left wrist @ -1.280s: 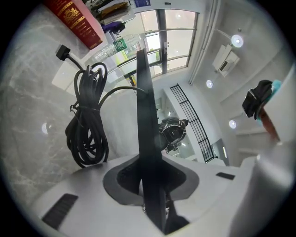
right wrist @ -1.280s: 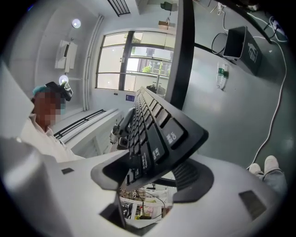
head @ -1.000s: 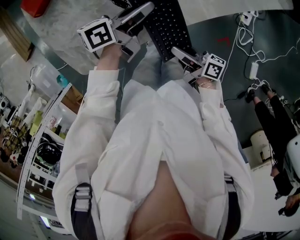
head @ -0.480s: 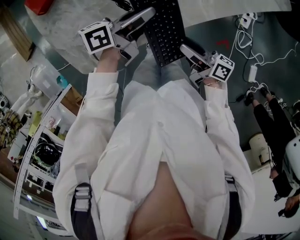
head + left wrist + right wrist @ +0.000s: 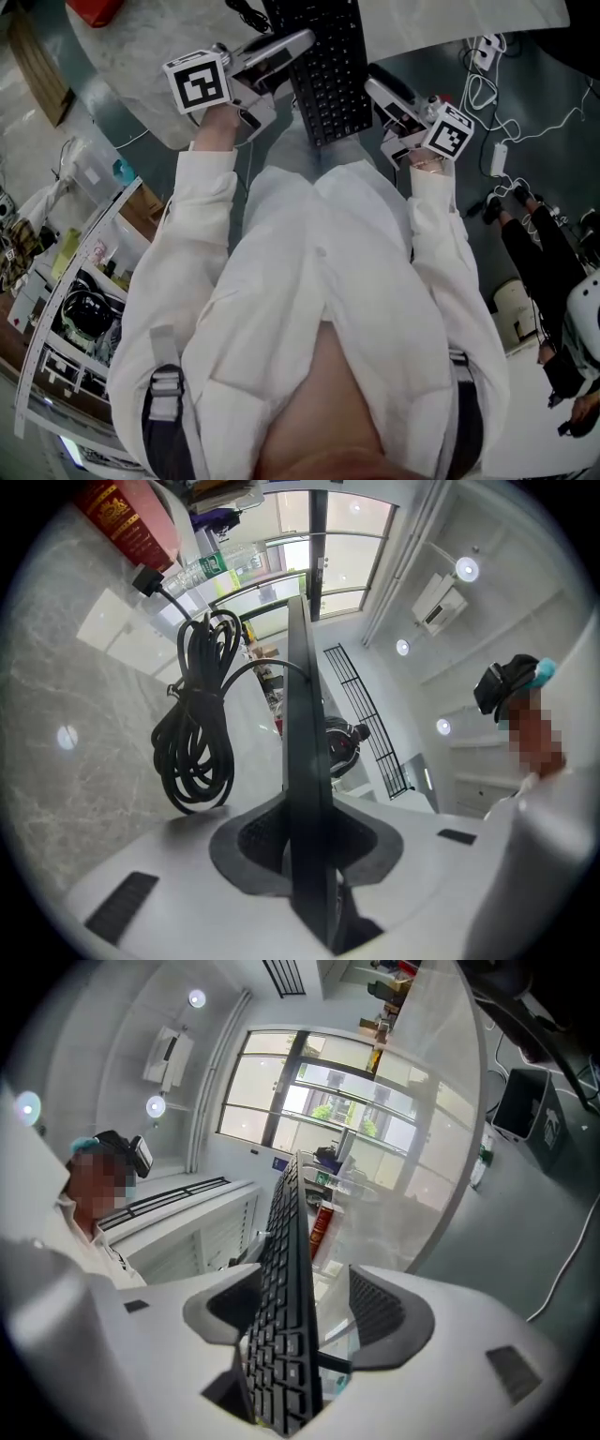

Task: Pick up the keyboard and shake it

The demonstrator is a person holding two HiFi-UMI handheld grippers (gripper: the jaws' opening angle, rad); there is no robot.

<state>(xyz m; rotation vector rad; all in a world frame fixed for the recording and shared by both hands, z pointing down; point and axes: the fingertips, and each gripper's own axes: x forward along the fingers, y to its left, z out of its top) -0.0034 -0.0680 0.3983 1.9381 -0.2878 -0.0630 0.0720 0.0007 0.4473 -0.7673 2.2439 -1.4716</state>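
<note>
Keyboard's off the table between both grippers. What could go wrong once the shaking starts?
1. In the right gripper view, a gap shows between one pad and the keyboard, so the right gripper may lose that end in a shake.
2. The left gripper clamps only a thin edge; the keyboard could pivot there.
3. The coiled cable on the table seems to run to the keyboard and might get dragged.
</note>
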